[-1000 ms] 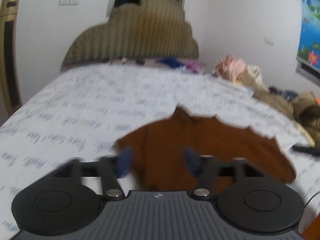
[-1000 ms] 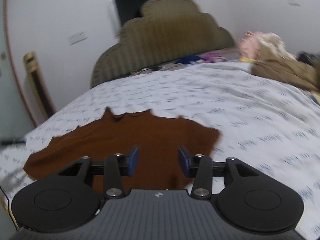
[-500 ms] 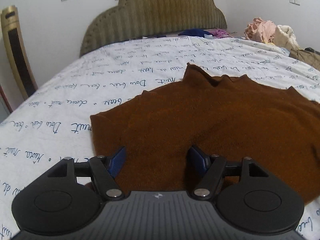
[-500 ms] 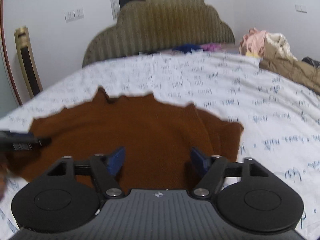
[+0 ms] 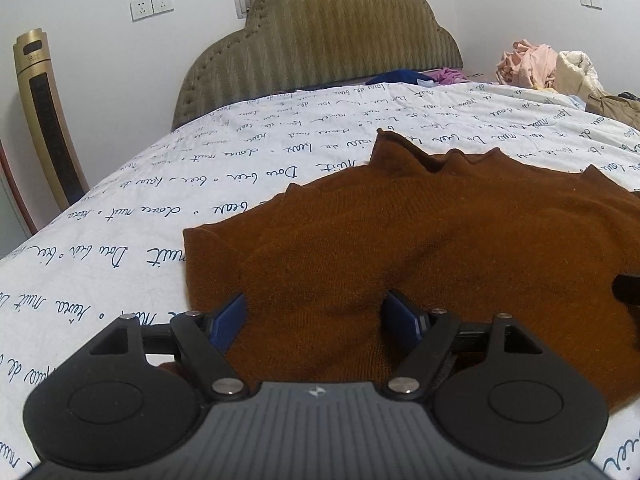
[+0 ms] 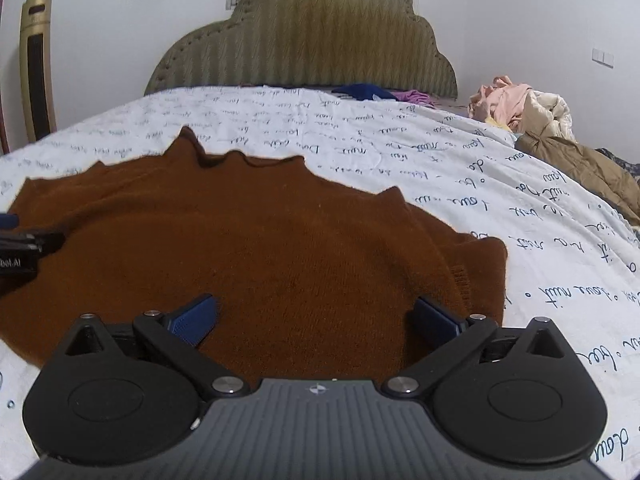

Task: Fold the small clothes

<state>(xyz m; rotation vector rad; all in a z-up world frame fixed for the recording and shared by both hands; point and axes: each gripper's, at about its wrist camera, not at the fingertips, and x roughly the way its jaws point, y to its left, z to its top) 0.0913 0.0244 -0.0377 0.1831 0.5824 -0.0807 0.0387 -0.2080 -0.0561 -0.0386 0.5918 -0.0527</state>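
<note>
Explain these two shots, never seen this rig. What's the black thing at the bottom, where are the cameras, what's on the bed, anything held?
There is no robot arm here. A person carries one hand-held tool in each hand, each ending in two-finger tongs with blue pads. A fisheye camera sits on each tool and looks forward along its fingers, so the black body at the bottom of each picture is the tool itself.

One picture comes from the left tongs, the other from the right tongs. Both are over the near edge of a brown sweater spread flat on a white bedsheet with blue handwriting print. The left tool's tip also shows at the left edge of the right view.

Both tongs are opening, the right wider. The sweater lies under them but no pad pinches it, so nothing is held. A headboard and a clothes pile sit behind.
</note>
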